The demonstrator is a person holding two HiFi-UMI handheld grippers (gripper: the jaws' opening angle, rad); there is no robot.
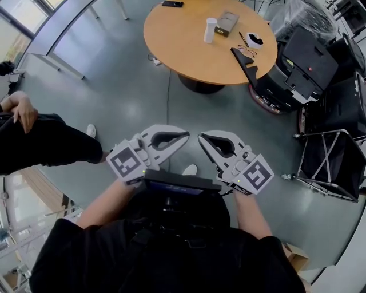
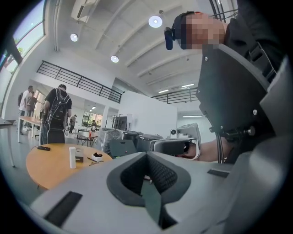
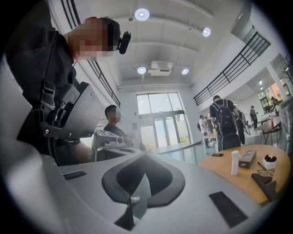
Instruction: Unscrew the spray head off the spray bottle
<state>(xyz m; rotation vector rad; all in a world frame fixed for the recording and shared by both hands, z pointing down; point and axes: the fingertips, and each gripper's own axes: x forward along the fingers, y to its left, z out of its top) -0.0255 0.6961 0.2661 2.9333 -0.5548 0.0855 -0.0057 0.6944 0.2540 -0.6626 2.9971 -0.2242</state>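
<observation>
Head view has both grippers held close in front of the person's body, over the grey floor and well apart from the round wooden bench (image 1: 183, 43). The left gripper (image 1: 184, 136) has its fingers pressed together with nothing between them, and the right gripper (image 1: 203, 140) is the same. The white spray bottle (image 1: 210, 30) stands upright on the bench, just beside a small box (image 1: 227, 23). A dark phone (image 1: 172, 4) lies near the far edge.

— My head camera looks steeply down on the left gripper (image 1: 186, 135) and right gripper (image 1: 201, 138), close below.
— And the gripper cameras?
— Level along their jaws, angled inward; each also catches the other gripper. I see the distant round tabletop (image 1: 183, 46) in all three views.
</observation>
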